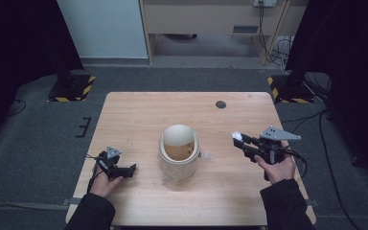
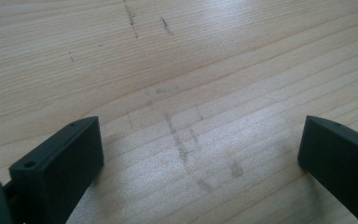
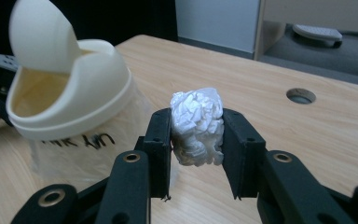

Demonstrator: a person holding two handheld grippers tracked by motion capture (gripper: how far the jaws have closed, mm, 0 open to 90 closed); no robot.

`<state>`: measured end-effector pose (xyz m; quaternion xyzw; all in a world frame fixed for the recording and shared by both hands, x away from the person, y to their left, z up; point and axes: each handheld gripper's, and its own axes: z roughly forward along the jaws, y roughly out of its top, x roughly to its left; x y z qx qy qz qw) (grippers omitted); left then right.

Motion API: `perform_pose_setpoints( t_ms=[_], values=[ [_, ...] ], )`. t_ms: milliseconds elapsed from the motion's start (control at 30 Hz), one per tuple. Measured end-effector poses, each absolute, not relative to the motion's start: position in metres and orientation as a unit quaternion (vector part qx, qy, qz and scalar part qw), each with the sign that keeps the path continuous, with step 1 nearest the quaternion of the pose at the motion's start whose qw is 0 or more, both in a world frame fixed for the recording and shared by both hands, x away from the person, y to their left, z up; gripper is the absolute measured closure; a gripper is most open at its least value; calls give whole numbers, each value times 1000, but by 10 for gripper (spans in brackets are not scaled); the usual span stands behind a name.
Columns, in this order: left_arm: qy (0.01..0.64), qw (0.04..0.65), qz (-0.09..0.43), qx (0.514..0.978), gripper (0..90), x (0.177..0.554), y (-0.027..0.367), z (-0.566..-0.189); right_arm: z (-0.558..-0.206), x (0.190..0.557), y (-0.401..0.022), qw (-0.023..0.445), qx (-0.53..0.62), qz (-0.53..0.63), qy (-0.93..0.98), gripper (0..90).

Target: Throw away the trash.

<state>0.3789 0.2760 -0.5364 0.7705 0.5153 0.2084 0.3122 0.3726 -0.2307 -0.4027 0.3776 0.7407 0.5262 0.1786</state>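
- Right gripper (image 1: 238, 139), held in the person's right hand (image 1: 278, 167) over the right part of the table (image 1: 139, 115): jaws pressed against both sides of a crumpled white paper wad (image 3: 197, 125), which is pinched between them and lifted clear of the wood.
- Same wad in the high view (image 1: 237, 136): a small white spot at the jaw tips, to the right of the bin and apart from it.
- Left gripper (image 1: 133, 170), held in the left hand (image 1: 104, 184) near the left front edge: low over the table, jaws spread wide with bare, faintly marked wood between them (image 2: 186, 140).
- Cream bin (image 1: 178, 153), at the table's middle between the two grippers: domed top with its swing lid (image 3: 42, 35) tipped up, leaving the mouth open; clear liner below the rim, dark handwriting on the front, unreadable.
- Small clear scrap (image 1: 205, 155): on the wood just right of the bin; its kind cannot be told.
- Round cable hole (image 1: 221, 104): in the far right part of the tabletop.
- Dark sleeves (image 1: 287, 203): entering from the near edge.
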Motion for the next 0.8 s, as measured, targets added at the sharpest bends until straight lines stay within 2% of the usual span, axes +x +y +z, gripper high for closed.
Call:
perform_pose_setpoints(
  t_ms=[433,800],
  values=[
    [513,312,208,772,0,379,276,-536,-378,361,-212,170,337,563,735,654],
    [513,312,208,772,0,380,276,-536,-373,357,-193,145,311,582,737,654]
  ],
)
